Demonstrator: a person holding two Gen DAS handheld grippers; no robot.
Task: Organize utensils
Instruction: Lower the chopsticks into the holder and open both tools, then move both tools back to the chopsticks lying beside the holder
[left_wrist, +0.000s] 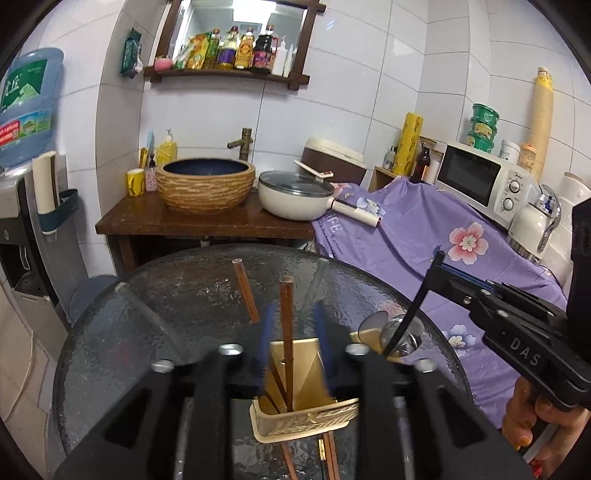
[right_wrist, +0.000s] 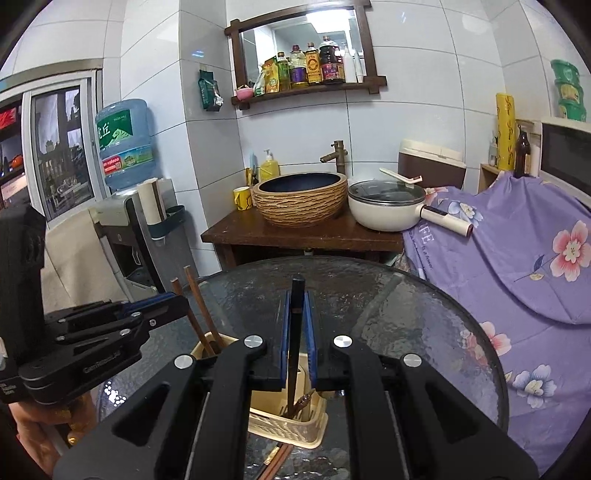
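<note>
A beige utensil holder (left_wrist: 303, 417) stands on the round glass table (left_wrist: 184, 295); it also shows in the right wrist view (right_wrist: 291, 424). Two brown chopsticks (left_wrist: 286, 332) stand in it. My left gripper (left_wrist: 293, 332) is open, its blue pads on either side of one upright chopstick, apart from it. My right gripper (right_wrist: 297, 332) is shut on a black-handled spoon (right_wrist: 295, 332), held upright over the holder. In the left wrist view the spoon's shiny bowl (left_wrist: 400, 334) hangs at the holder's right.
More chopsticks (left_wrist: 325, 458) lie on the glass under the holder. Behind the table stand a wooden counter (left_wrist: 207, 221) with a basin and a white pot (left_wrist: 295, 195). A purple flowered cloth (left_wrist: 461, 258) covers the right side.
</note>
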